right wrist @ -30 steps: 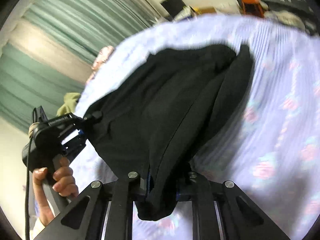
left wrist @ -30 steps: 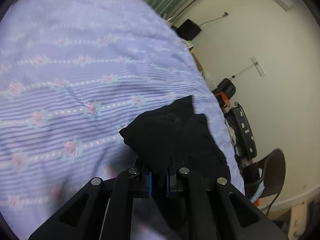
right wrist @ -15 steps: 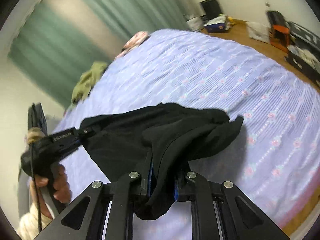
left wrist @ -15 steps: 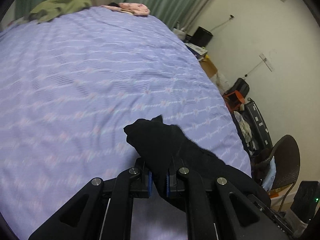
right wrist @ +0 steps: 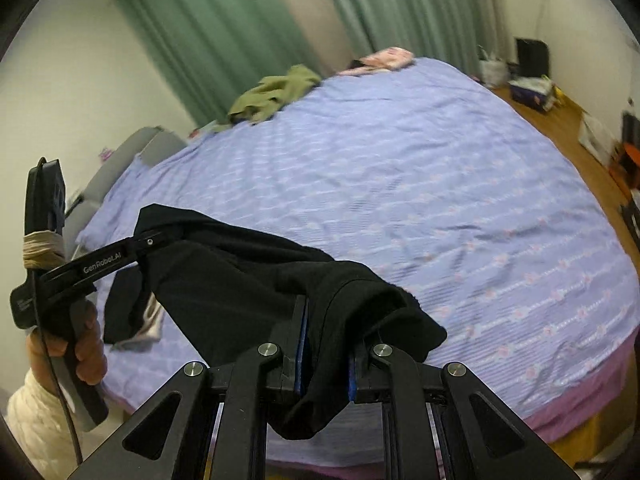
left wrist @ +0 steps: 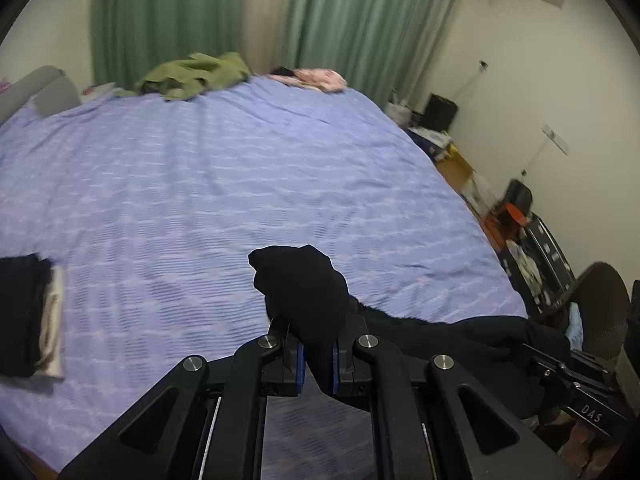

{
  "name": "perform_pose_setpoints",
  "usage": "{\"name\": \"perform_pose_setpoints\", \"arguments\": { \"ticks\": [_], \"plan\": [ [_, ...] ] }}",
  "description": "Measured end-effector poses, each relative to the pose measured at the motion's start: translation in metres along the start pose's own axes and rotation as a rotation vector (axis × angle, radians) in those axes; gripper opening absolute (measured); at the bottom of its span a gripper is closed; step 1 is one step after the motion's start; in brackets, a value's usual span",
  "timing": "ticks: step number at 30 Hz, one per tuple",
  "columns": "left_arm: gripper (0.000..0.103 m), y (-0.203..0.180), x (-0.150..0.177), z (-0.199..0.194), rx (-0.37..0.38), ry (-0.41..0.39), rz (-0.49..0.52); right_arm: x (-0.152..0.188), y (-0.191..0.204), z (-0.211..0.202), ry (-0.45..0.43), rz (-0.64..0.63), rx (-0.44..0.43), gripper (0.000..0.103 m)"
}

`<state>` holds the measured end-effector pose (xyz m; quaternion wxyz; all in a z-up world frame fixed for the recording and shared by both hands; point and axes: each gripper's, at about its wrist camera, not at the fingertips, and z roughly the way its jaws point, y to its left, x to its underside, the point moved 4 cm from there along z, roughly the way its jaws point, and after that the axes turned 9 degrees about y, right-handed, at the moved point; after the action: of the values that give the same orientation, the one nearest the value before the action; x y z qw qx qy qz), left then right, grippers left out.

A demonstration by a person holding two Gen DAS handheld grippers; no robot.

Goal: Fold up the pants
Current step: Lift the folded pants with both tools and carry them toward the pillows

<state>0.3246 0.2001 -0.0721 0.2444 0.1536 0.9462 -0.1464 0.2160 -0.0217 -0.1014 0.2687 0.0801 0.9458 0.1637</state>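
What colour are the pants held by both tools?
Black pants, plain with no pattern; the right wrist view shows them best.

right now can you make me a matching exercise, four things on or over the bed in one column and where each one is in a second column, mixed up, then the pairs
Things:
1. black pants
2. olive green garment
3. pink garment
4. folded dark stack

Places:
A. crumpled at the far edge of the bed, in front of the curtains, left of the pink one
B. held up over the bed, stretched between the left claw and the right claw
C. lying flat on the near left part of the sheet
D. at the far right corner of the bed

Pairs: 1-B, 2-A, 3-D, 4-C
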Motion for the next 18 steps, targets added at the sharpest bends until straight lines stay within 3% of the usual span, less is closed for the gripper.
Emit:
{"name": "perform_pose_setpoints", "arguments": {
  "ticks": [7, 11, 18],
  "plan": [
    [0.011, 0.1, 0.029, -0.065, -0.023, -0.068, -0.036, 0.017, 0.113, 0.0, -0.04, -0.104, -0.003, 0.016],
    [0.01, 0.17, 0.04, -0.092, -0.011, -0.033, -0.057, 0.037, 0.182, 0.015, -0.039, -0.077, 0.005, 0.016],
    [0.01, 0.272, 0.059, -0.14, -0.018, -0.044, -0.116, 0.061, 0.289, 0.041, -0.001, -0.088, -0.05, 0.015]
  ]
}}
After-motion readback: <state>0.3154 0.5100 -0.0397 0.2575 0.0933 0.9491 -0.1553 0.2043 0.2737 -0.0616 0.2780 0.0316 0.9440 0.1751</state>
